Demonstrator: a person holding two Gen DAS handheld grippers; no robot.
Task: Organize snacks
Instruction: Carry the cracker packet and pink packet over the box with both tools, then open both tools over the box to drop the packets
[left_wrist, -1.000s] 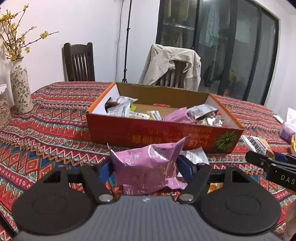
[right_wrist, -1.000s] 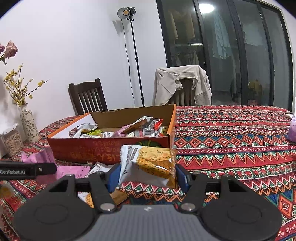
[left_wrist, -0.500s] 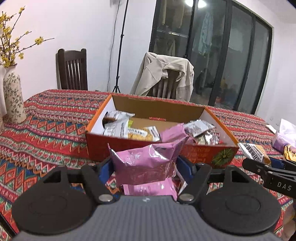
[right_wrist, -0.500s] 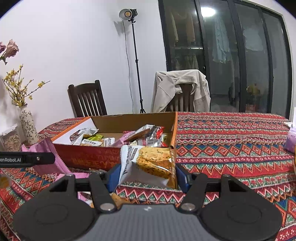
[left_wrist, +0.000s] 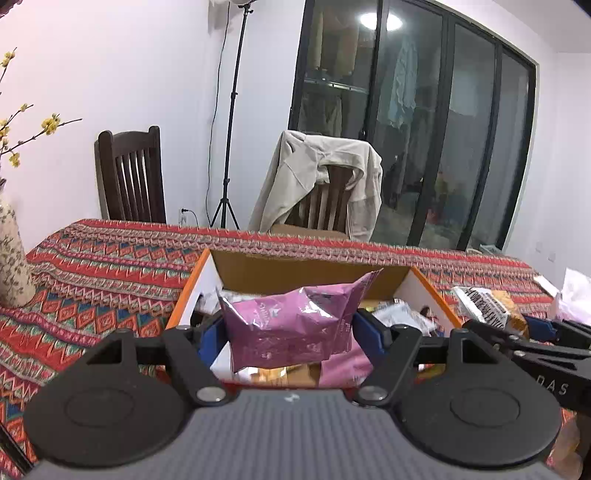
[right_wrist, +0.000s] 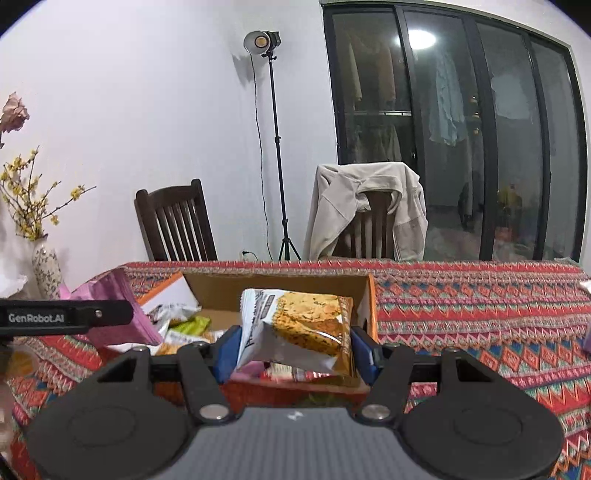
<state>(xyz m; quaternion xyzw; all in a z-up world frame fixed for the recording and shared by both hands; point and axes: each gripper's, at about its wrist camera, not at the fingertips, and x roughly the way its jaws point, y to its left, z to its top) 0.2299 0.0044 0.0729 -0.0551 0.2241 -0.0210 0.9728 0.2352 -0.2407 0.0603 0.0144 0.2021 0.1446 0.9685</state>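
My left gripper (left_wrist: 291, 332) is shut on a pink snack bag (left_wrist: 288, 325) and holds it above the open orange cardboard box (left_wrist: 192, 291). My right gripper (right_wrist: 295, 349) is shut on a white and orange snack pack (right_wrist: 295, 325) and holds it over the right part of the same box (right_wrist: 371, 306). Several snack packs (right_wrist: 181, 325) lie inside the box. The right gripper and its pack show at the right in the left wrist view (left_wrist: 517, 332). The left gripper and pink bag show at the left in the right wrist view (right_wrist: 110, 310).
The box sits on a table with a red patterned cloth (left_wrist: 103, 266). A flowered vase (right_wrist: 46, 271) stands at the left. Two wooden chairs (left_wrist: 129, 177), one with a beige jacket (left_wrist: 321, 181), and a light stand (right_wrist: 273, 147) are behind the table.
Both grippers have risen and moved forward with their snacks, from in front of the box to above it. The box now fills the space just under the fingers.
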